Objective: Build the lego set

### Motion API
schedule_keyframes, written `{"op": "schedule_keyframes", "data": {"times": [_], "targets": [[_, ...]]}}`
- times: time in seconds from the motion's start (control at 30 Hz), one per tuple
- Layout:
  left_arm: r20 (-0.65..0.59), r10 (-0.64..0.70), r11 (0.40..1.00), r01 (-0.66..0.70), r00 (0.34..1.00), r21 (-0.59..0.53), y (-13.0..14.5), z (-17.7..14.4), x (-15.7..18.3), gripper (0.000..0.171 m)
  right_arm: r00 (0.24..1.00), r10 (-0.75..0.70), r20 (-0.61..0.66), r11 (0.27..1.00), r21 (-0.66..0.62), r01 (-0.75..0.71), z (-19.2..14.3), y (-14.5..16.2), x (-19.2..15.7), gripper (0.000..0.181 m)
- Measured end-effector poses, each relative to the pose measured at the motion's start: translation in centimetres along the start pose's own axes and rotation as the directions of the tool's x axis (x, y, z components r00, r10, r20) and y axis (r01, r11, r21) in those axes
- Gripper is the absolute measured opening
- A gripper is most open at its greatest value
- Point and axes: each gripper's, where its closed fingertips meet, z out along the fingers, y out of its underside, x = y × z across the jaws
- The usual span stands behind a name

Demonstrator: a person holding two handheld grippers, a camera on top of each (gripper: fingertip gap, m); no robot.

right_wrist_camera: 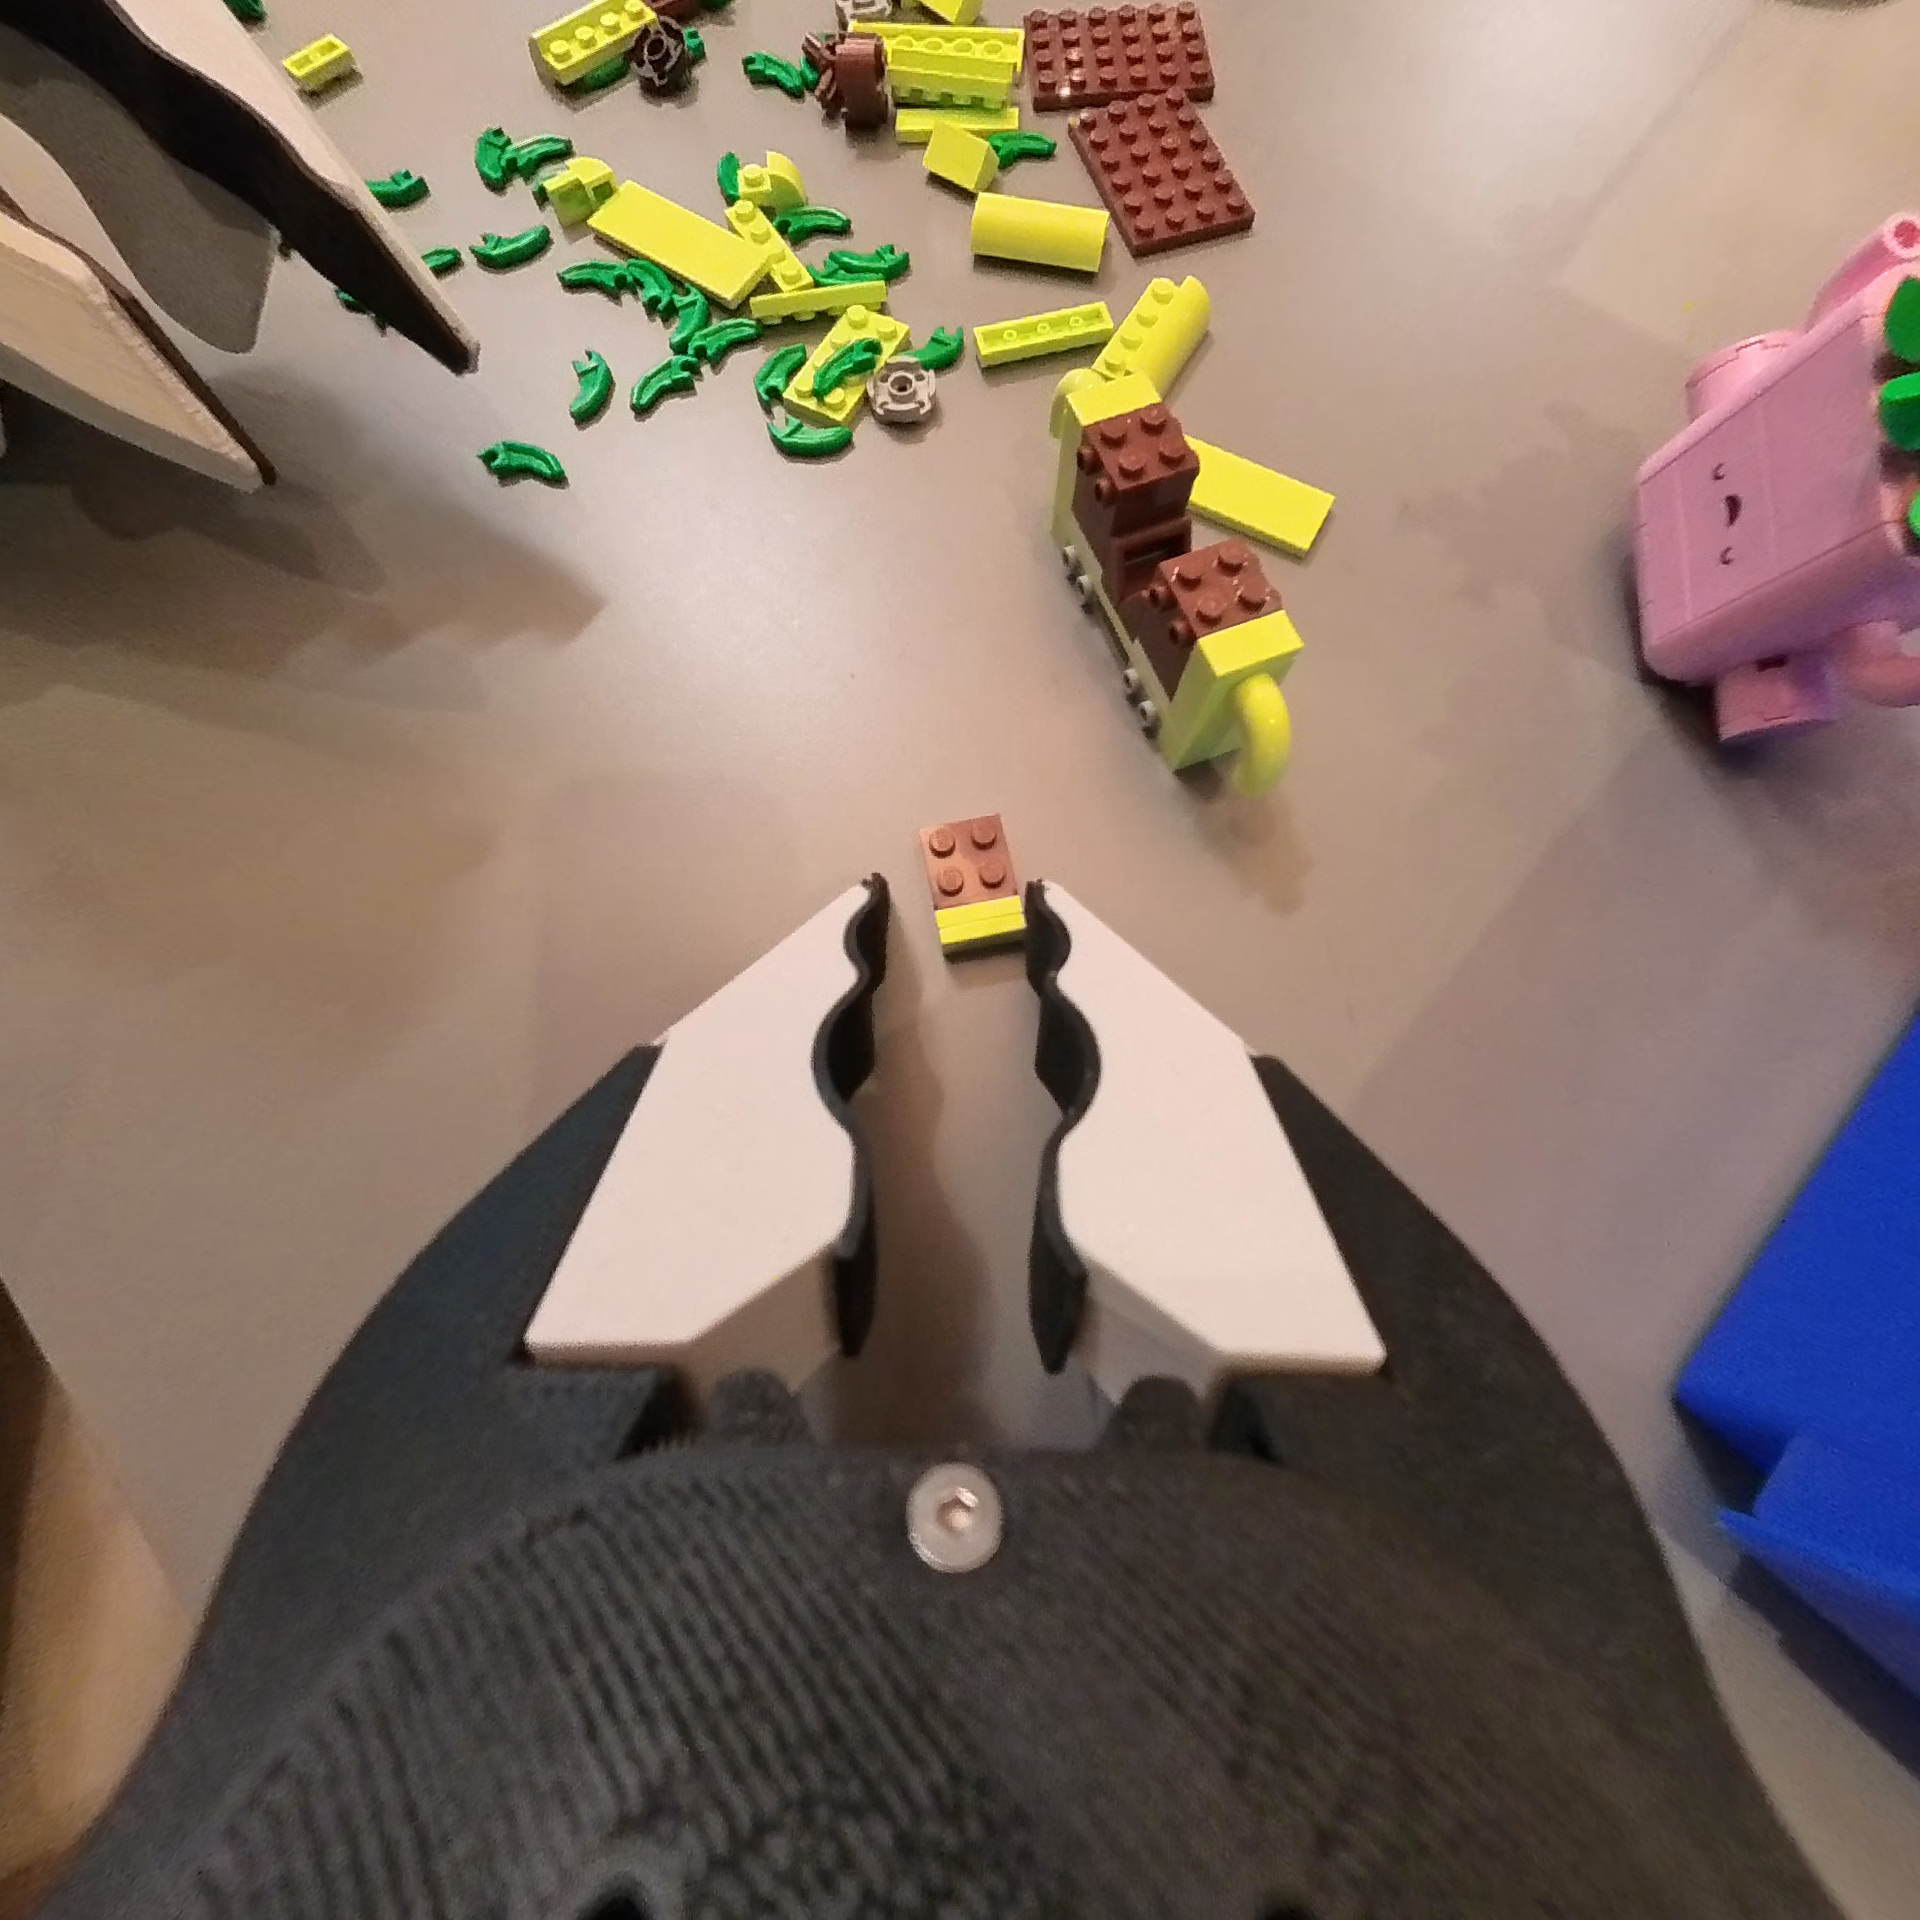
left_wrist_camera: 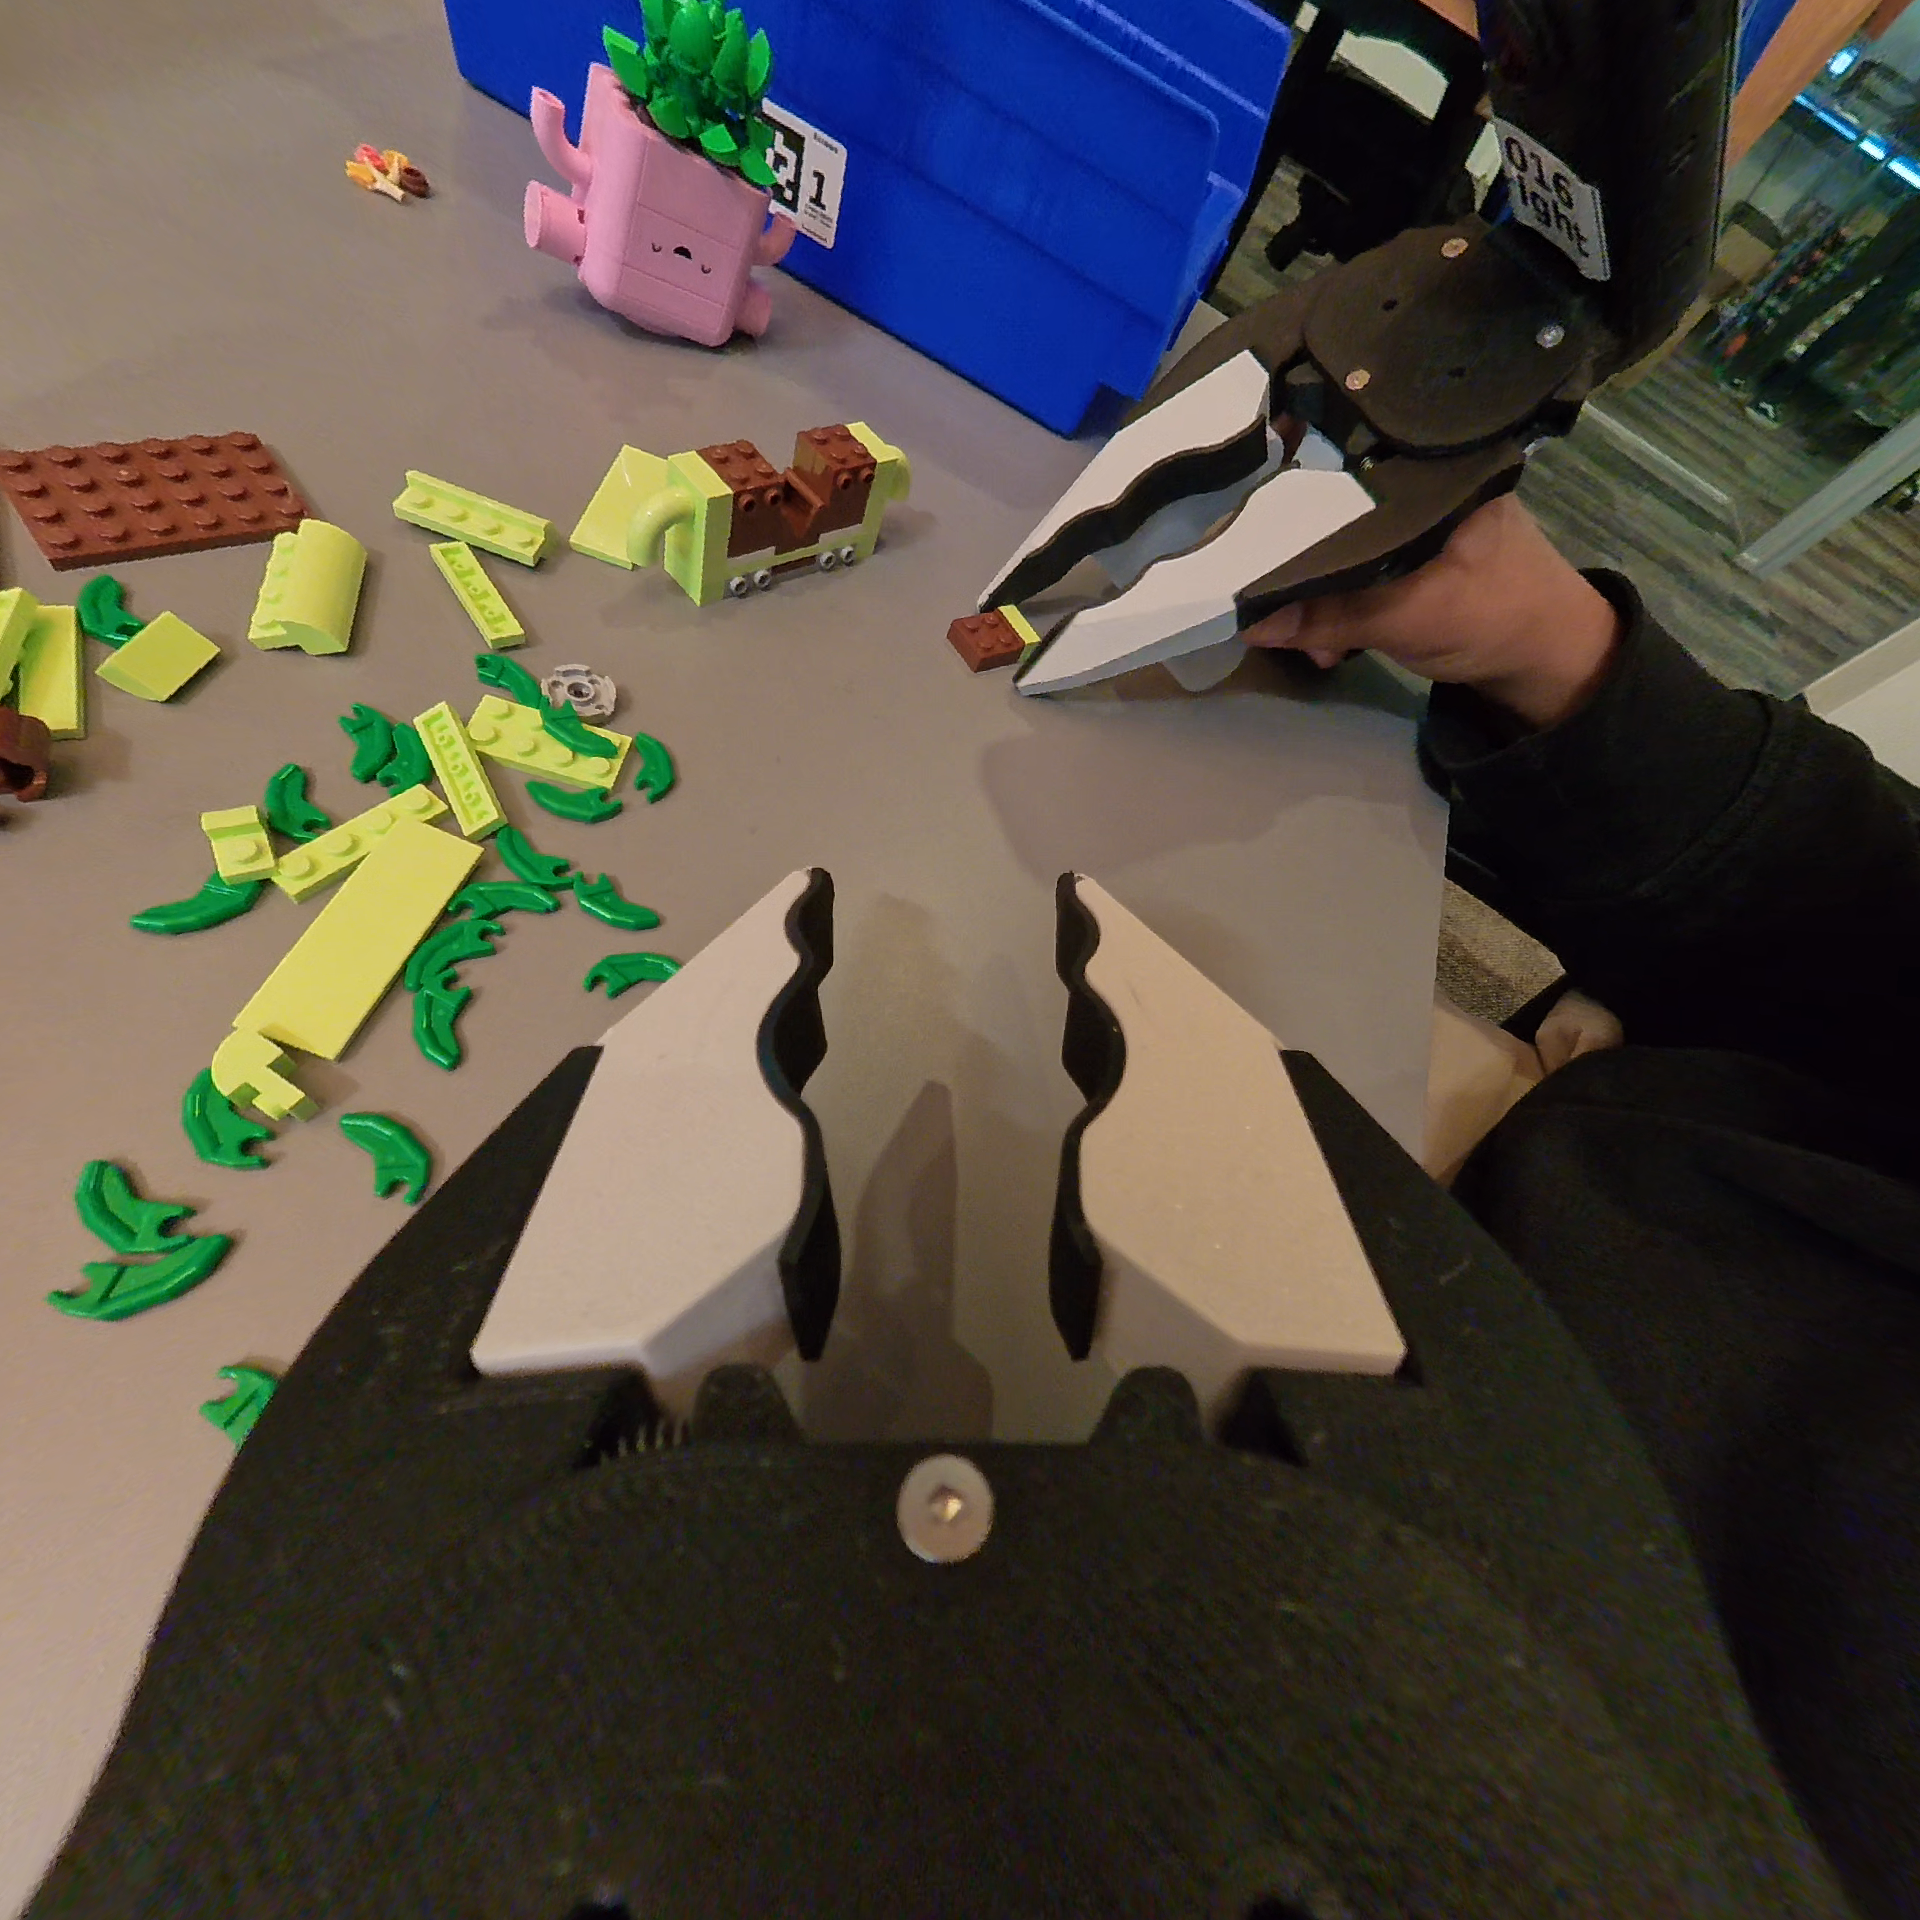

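A small brown-and-lime brick piece [right_wrist_camera: 971, 883] lies flat on the grey table. My right gripper [right_wrist_camera: 958, 888] is open, its tips low on either side of the piece's lime end, with a gap on the left side. The left wrist view shows the same right gripper [left_wrist_camera: 1006, 644] and the piece [left_wrist_camera: 977, 636]. My left gripper [left_wrist_camera: 945, 883] is open and empty over bare table, near the front edge. A partly built lime-and-brown model [left_wrist_camera: 774, 509] stands beyond, also in the right wrist view [right_wrist_camera: 1174, 582].
Loose lime bricks and green leaf pieces [left_wrist_camera: 436, 883] are scattered at the left. Brown plates [left_wrist_camera: 145, 494] lie far left. A finished pink plant-pot model [left_wrist_camera: 665, 218] stands before a blue bin [left_wrist_camera: 987, 177]. The table edge [left_wrist_camera: 1442, 935] runs at the right, by a black sleeve.
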Motion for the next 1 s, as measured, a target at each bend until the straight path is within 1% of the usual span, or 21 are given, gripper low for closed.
{"op": "schedule_keyframes", "data": {"times": [0.07,0.17,0.27,0.33,0.4,0.57,0.67,0.77,0.87,0.9,1.0], "targets": [[-0.004,-0.003,1.000,0.003,1.000,-0.004,0.1,0.0,0.1,0.041,1.000,-0.008,0.009,1.000,0.000,0.008,0.0,0.0,-0.2,0.014],[-0.005,-0.002,1.000,0.002,1.000,-0.007,0.1,0.0,0.1,0.041,1.000,0.002,0.026,1.000,0.011,-0.002,-0.1,-0.1,-0.3,0.014],[-0.003,0.000,1.000,0.000,1.000,-0.004,0.1,0.0,0.1,0.041,0.995,0.054,0.080,0.995,0.074,-0.060,-0.6,-0.9,-0.3,0.014],[-0.001,0.002,1.000,-0.003,1.000,-0.005,0.1,0.0,0.1,0.041,0.983,0.107,0.149,0.985,0.119,-0.125,-1.4,-1.4,-0.6,0.014],[0.002,0.006,1.000,-0.006,1.000,-0.008,0.1,0.1,0.1,0.041,0.953,0.163,0.257,0.968,0.144,-0.204,-2.1,-1.9,-1.2,0.014],[0.007,0.013,1.000,-0.013,1.000,-0.017,0.2,0.2,0.1,0.041,0.874,0.246,0.418,0.931,0.149,-0.333,-2.9,-2.8,-2.7,0.014],[0.008,0.014,1.000,-0.014,1.000,-0.021,0.3,0.2,0.1,0.041,0.803,0.285,0.524,0.896,0.151,-0.417,-3.5,-3.5,-3.6,0.014],[0.010,0.016,1.000,-0.016,1.000,-0.025,0.3,0.2,0.1,0.041,0.707,0.298,0.641,0.821,0.206,-0.533,-4.8,-5.1,-3.9,0.014],[0.011,0.016,0.999,-0.016,1.000,-0.028,0.4,0.3,0.1,0.041,0.632,0.276,0.724,0.756,0.242,-0.608,-6.0,-6.5,-4.2,0.014],[0.010,0.015,0.999,-0.015,1.000,-0.029,0.4,0.3,0.1,0.041,0.582,0.250,0.774,0.723,0.251,-0.644,-6.8,-7.4,-4.6,0.013],[0.008,0.009,1.000,-0.009,1.000,-0.029,0.4,0.3,0.0,0.041,0.379,0.108,0.919,0.574,0.253,-0.779,-10.6,-10.4,-5.2,0.013]]}}
